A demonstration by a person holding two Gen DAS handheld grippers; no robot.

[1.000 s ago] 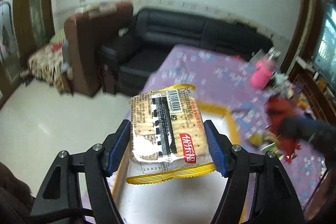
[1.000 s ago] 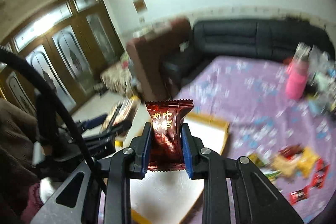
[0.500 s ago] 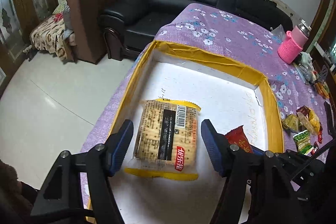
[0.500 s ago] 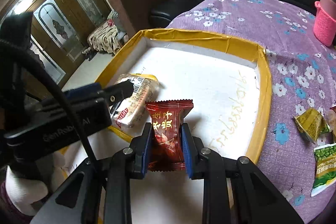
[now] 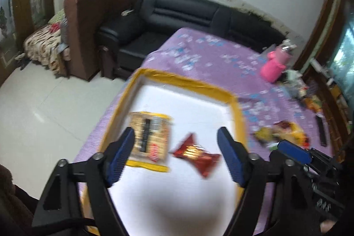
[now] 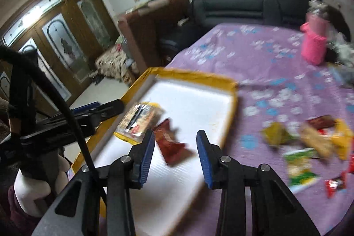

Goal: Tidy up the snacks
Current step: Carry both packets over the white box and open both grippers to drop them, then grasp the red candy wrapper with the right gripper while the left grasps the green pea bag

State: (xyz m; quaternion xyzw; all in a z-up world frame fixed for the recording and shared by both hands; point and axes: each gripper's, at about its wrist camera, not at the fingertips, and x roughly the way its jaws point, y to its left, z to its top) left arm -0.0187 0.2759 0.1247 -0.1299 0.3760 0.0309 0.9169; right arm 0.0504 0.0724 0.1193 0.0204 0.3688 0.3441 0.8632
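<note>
A white tray with a yellow rim [image 5: 190,82] [image 6: 194,76] sits on the purple flowered tablecloth. Inside it lie a cracker packet with yellow edges [image 5: 149,138] [image 6: 139,118] and a red candy packet [image 5: 197,154] [image 6: 171,144], side by side. My left gripper [image 5: 177,156] is open and empty above the tray, over both packets. My right gripper [image 6: 174,156] is open and empty, just above the red packet. Both views are blurred.
Several loose snack packets [image 6: 309,143] [image 5: 281,134] lie on the cloth right of the tray. A pink bottle [image 6: 314,45] [image 5: 274,65] stands at the far right. A black sofa [image 5: 194,14] and a brown armchair [image 5: 93,25] stand beyond the table's far edge.
The right gripper opened and let the red packet drop into the tray beside the cracker packet. Both grippers have pulled back and up from the tray.
</note>
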